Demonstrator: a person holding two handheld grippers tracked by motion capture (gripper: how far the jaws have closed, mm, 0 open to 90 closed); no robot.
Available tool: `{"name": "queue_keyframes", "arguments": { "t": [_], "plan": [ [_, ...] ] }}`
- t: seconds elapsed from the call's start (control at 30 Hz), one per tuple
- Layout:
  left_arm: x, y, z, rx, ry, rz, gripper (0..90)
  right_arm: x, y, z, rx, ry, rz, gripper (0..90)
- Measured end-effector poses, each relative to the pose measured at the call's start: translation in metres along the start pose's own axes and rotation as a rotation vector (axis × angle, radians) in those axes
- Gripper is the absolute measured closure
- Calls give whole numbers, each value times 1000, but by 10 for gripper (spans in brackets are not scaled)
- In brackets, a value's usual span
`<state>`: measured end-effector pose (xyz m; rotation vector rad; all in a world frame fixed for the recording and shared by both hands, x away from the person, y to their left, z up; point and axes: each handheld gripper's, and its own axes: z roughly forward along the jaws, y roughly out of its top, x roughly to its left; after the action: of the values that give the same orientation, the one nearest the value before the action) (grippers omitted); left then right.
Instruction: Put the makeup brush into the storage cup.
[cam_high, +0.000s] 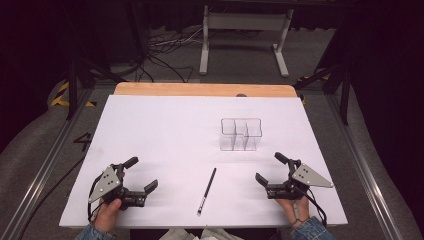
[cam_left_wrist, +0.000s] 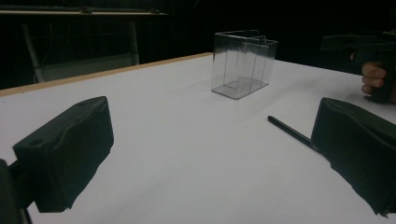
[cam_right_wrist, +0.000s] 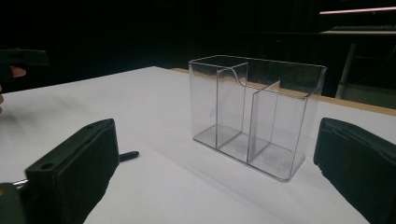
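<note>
A black pen lies flat on the white table near its front edge, between my two grippers. Behind it, right of centre, stands a clear plastic holder with several compartments, all bare. My left gripper rests at the front left, open, with nothing between its jaws. At the front right my right gripper is open too and holds nothing. From the left gripper view the pen runs behind the right jaw, with the holder beyond. The right gripper view faces the holder, with the pen's tip beside the left jaw.
A wooden strip edges the table's far side. Beyond it stand a white metal frame and loose cables on the floor. Metal rails run along both sides of the table.
</note>
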<state>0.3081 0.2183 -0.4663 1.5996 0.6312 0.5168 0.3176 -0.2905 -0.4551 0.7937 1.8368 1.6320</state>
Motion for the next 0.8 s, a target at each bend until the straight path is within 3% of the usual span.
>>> {"name": "queue_keyframes", "arguments": {
  "t": [0.43,0.8],
  "plan": [
    [0,0,1,5,-7,-2,0,7,11,5,10,30,-23,6],
    [0,0,1,14,-12,4,0,20,22,20,27,61,-51,5]
  ]
}}
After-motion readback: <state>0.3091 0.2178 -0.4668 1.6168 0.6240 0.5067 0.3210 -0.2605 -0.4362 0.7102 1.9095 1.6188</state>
